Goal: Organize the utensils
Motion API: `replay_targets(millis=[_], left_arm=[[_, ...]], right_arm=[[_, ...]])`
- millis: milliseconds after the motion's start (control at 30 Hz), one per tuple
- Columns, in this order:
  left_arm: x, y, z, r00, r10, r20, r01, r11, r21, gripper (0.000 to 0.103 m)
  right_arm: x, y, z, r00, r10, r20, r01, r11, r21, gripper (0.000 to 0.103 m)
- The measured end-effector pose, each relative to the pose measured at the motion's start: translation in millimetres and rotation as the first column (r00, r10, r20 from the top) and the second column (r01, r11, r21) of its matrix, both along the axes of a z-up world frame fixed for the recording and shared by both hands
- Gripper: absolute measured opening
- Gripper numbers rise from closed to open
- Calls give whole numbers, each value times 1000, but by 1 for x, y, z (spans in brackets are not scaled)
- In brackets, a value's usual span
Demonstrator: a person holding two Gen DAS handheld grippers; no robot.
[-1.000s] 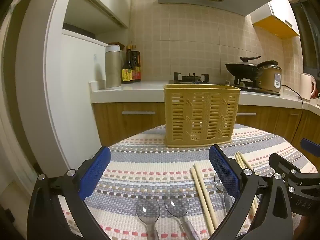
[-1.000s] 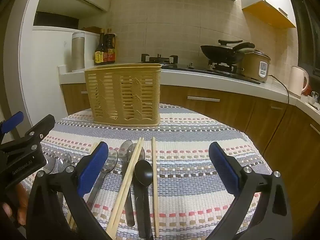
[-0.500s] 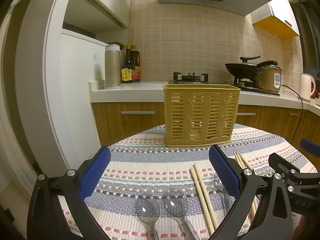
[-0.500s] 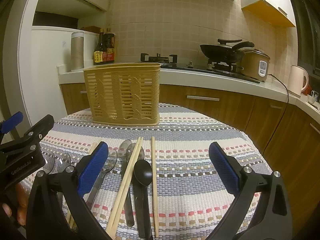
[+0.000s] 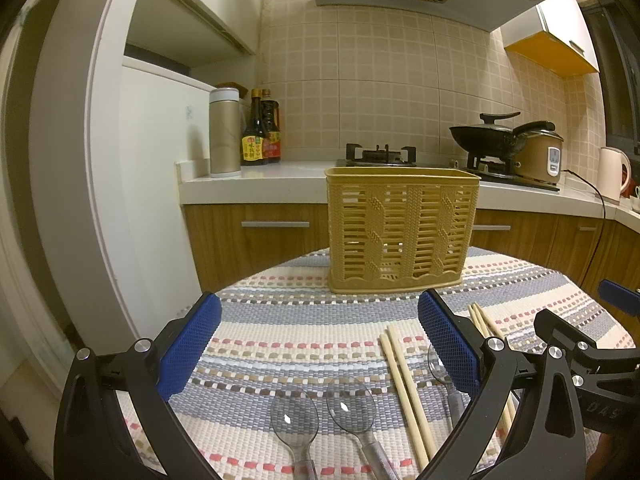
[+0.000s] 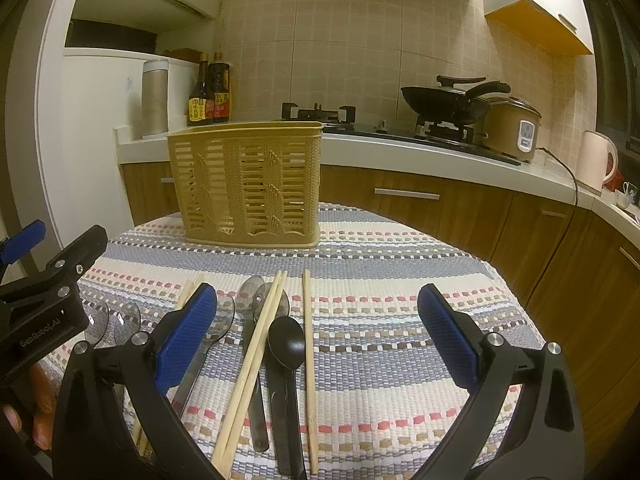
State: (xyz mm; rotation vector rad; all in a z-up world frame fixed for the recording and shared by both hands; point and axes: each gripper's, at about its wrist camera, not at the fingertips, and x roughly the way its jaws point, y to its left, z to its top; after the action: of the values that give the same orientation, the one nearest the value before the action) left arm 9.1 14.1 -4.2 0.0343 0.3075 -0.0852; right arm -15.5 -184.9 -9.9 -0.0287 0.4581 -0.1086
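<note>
Currently the utensils lie loose on a striped woven tablecloth (image 6: 400,280) over a round table. Nearest the right gripper, a black spoon (image 6: 286,346) lies bowl-up beside a pair of chopsticks (image 6: 256,354) that crosses two grey spoons (image 6: 251,292), and a single chopstick (image 6: 309,360) lies just to the right of the black spoon. In the left wrist view, two clear plastic spoons (image 5: 294,424) lie side by side near the front edge, with another pair of chopsticks (image 5: 404,388) to their right and a third clear spoon partly hidden behind the gripper finger.

A tan slotted plastic basket (image 5: 400,232) stands upright at the far side of the table, well apart from the utensils. Nothing shows above its rim, and nothing can be made out through its slots.

The left gripper (image 5: 320,344) is spread wide, its blue pads (image 5: 188,346) apart and holding nothing; it hovers above the cloth over the clear spoons. The right gripper (image 6: 316,336) is likewise spread wide and empty, its pads (image 6: 448,336) flanking the black spoon and chopsticks without touching them. A hand (image 6: 38,412) shows at the left edge of the right wrist view, behind the left gripper's frame.
</note>
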Motion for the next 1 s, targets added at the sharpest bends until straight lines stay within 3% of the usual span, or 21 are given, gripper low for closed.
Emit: replay_targets(millis=[633,733,1000], left_arm=[[0,0,0,1000,1,-2,-1,1000,-1,96],[1,0,-1,1000,4,-9,-4,1000,-8,96],[18,29,-6,978,-100,-184,73,986,-150,92]], right_arm=[[4,2,-4,999,6,-36,-7,1000,-13,96],[7,2,-5,996,9,-86,-11,1000,-19,96],[2,-20,2,996,-14,-90,20,998,58,96]])
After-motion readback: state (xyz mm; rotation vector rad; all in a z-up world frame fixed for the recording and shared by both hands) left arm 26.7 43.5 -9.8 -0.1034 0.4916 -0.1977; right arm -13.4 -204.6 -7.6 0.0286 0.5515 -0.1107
